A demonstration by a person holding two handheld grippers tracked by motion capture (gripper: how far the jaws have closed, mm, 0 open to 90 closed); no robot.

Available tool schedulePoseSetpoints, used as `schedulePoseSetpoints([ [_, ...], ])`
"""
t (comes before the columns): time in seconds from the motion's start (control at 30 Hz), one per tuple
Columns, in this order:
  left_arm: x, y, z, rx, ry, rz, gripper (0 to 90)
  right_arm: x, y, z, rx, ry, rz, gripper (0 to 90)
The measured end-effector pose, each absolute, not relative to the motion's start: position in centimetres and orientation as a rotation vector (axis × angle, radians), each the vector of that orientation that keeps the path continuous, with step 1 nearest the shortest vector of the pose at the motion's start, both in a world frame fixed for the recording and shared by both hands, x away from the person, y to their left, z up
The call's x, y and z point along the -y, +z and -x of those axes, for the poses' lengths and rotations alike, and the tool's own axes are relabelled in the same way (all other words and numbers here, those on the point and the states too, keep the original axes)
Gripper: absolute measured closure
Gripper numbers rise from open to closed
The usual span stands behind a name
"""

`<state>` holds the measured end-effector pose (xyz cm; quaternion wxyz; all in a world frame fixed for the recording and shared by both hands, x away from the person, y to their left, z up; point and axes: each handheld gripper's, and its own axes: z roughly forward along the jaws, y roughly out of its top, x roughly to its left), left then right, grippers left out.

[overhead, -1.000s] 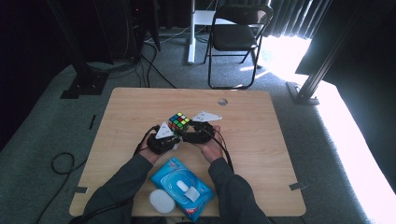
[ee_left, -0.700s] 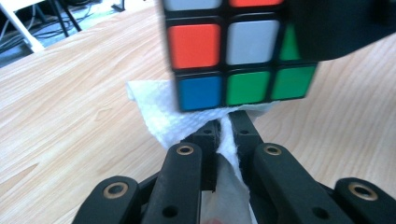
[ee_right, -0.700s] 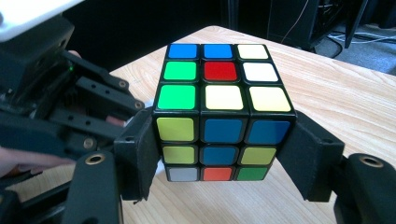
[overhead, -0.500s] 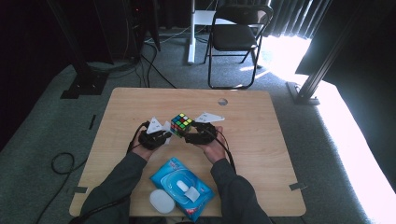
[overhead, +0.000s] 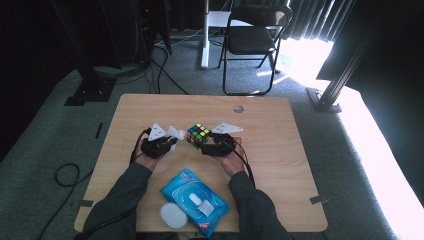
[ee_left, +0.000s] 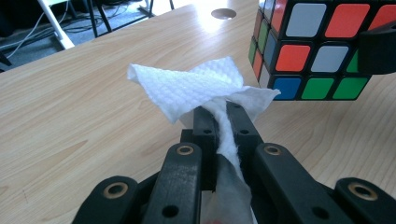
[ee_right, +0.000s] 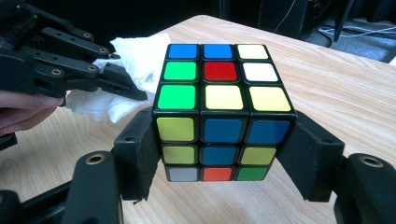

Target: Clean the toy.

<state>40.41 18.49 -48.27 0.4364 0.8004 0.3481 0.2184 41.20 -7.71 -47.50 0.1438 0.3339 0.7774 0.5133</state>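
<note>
High view: one wooden worktop [overhead: 280, 150], two tools, one puzzle cube, one loose wipe, one wipe pack, one white lid.

Left tool [overhead: 170, 142]: jaws drawn together, clamped on one white wet wipe [overhead: 175, 133]. In the left gripper view the wipe [ee_left: 196, 88] runs as a twisted strip between the two black jaws and fans out past their tips, just above the worktop [ee_left: 70, 116]. The cube [ee_left: 317, 51] sits just beside the wipe's free edge; I cannot tell whether they touch.

Right tool [overhead: 206, 145]: jaws clamped on opposite sides of one Rubik's cube [overhead: 198, 134], scrambled. In the right gripper view the cube [ee_right: 219, 112] is held off the worktop [ee_right: 327, 79], one jaw pad on each side. The top face shows nine stickers: two blue, two green, one red, one white, three yellow. The left tool [ee_right: 135, 93] and its wipe [ee_right: 135, 60] are just beside the cube's left edge.

Near edge of the worktop, between the forearms: one blue wet-wipe pack [overhead: 185, 187], flap open. One round white lid [overhead: 173, 216] just beside its near corner.

One round hole [overhead: 238, 108] in the worktop at the far side. One black folding chair [overhead: 252, 40] beyond the worktop.
</note>
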Motion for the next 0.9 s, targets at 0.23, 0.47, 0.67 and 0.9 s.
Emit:
schedulePoseSetpoints([
  [0.23, -18.9, -48.2, -40.4, -0.874, 0.546, -1.985, 84.9, 7.8, -47.8, -41.3, -2.245, 1.453, -0.956, 34.4],
  [0.47, -19.2, -48.2, -40.3, -0.875, 0.542, -1.979, 84.9, 8.0, -48.6, -41.3, -2.257, 1.420, -0.950, 34.4],
  [0.67, -19.4, -48.3, -40.2, -0.879, 0.536, -1.972, 84.8, 8.1, -49.0, -41.5, -2.261, 1.401, -0.948, 34.4],
  [0.9, -19.6, -48.2, -40.1, -0.881, 0.537, -1.968, 84.8, 8.0, -49.3, -41.6, -2.265, 1.390, -0.954, 34.4],
])
